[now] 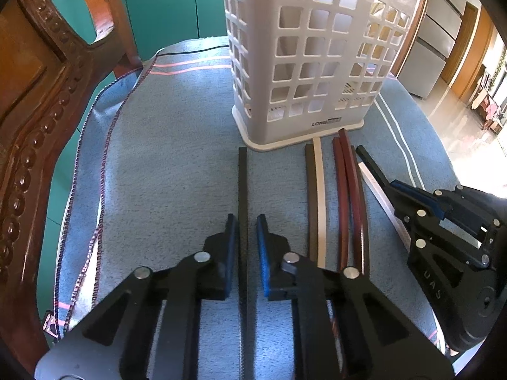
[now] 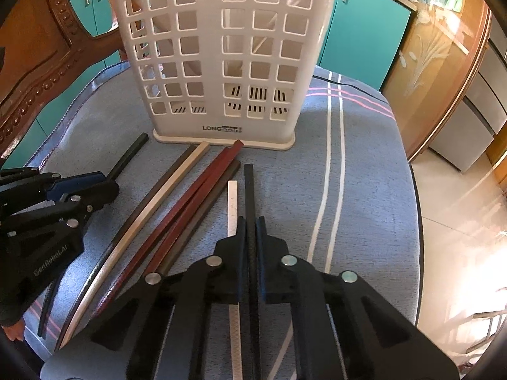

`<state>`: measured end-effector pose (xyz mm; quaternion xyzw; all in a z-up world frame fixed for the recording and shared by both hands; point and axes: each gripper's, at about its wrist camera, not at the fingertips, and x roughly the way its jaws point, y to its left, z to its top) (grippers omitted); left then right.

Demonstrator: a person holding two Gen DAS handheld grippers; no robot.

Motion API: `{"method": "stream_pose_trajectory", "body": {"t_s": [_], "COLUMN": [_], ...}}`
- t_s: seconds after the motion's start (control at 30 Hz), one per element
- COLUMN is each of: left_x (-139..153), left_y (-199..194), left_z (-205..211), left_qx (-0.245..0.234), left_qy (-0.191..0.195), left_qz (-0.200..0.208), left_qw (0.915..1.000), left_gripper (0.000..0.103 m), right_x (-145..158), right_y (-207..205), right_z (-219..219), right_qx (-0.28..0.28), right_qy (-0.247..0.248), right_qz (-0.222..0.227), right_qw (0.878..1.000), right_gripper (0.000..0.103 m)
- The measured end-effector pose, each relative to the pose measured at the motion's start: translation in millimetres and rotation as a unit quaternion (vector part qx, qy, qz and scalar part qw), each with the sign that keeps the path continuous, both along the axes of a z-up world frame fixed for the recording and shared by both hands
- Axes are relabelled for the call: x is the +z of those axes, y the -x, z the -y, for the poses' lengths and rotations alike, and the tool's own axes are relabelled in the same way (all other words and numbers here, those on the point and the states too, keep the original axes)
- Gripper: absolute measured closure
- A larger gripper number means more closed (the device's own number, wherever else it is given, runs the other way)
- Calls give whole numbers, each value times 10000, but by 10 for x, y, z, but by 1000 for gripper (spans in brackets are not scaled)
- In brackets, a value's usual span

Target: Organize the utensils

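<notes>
A white lattice utensil holder (image 1: 304,60) (image 2: 218,57) stands on a blue cloth. Several chopsticks lie in front of it: black, brown, cream, dark red and white. My left gripper (image 1: 246,221) is open around a black chopstick (image 1: 242,183) that lies on the cloth between its jaws; it also shows in the right wrist view (image 2: 128,155). My right gripper (image 2: 251,221) is shut on another black chopstick (image 2: 249,190), next to a white chopstick (image 2: 232,202). The right gripper also shows in the left wrist view (image 1: 391,185).
Brown and cream chopsticks (image 1: 317,196) and dark red ones (image 1: 348,190) lie between the two grippers. A carved wooden chair (image 1: 38,101) stands at the left. Teal cabinets (image 2: 361,28) stand behind. The cloth edge (image 2: 415,209) drops off at the right.
</notes>
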<state>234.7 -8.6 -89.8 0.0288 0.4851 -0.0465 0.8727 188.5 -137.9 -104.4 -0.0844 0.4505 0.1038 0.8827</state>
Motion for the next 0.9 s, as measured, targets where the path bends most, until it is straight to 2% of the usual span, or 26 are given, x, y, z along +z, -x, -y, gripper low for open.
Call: {"method": "stream_pose_trajectory", "body": {"t_s": [0.1,0.2,0.6,0.9], "left_x": [3,7,5,2], "left_y": [0,-9,88,95], "left_z": [-27,-58,7,80], "left_qx": [37,51,-42,-83], "left_qy": [17,32,-9,-200], "left_qz": [9,33,-64,-24], "left_qw": [10000,10000,10000,9998], "left_gripper": [96,96,96,96], "right_x": [6,14,34,16], "right_y": [-1,1,-30,16], "right_z": [40,77,230,190], "right_qx": [-61,-90,-169,-94], "right_qy": [-122,-262,-328,-75], "right_qz": [-41,-86,-246,-172], "right_qw": [9999,9996,9990,9998], "right_gripper": [96,96,96,95]}}
